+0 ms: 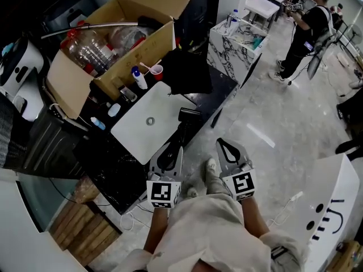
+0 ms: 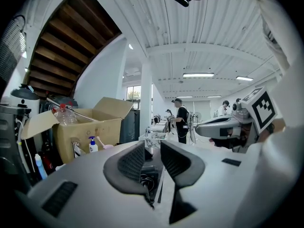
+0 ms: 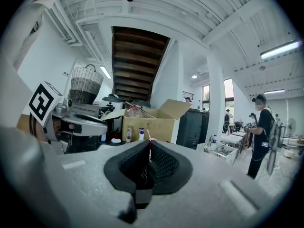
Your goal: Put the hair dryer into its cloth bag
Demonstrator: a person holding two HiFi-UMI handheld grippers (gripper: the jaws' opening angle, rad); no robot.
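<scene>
The black hair dryer (image 1: 189, 116) lies at the right edge of the white tabletop (image 1: 136, 132) in the head view. A black cloth bag (image 1: 184, 72) is heaped just beyond it. Both grippers hover over the floor in front of the table, short of the dryer. My left gripper (image 1: 180, 149) points at the table's edge. In the left gripper view, my left gripper (image 2: 152, 146) has its jaws drawn in to a narrow slit with nothing gripped. My right gripper (image 1: 220, 143) is beside it. In the right gripper view, the tips of my right gripper (image 3: 150, 144) meet, empty.
An open cardboard box (image 1: 113, 50) with plastic bottles stands behind the table, with a pump bottle (image 1: 139, 78) and a red cup (image 1: 157, 71) in front of it. A marble counter (image 1: 238, 41) is farther right. A person (image 1: 303, 33) stands on the floor beyond.
</scene>
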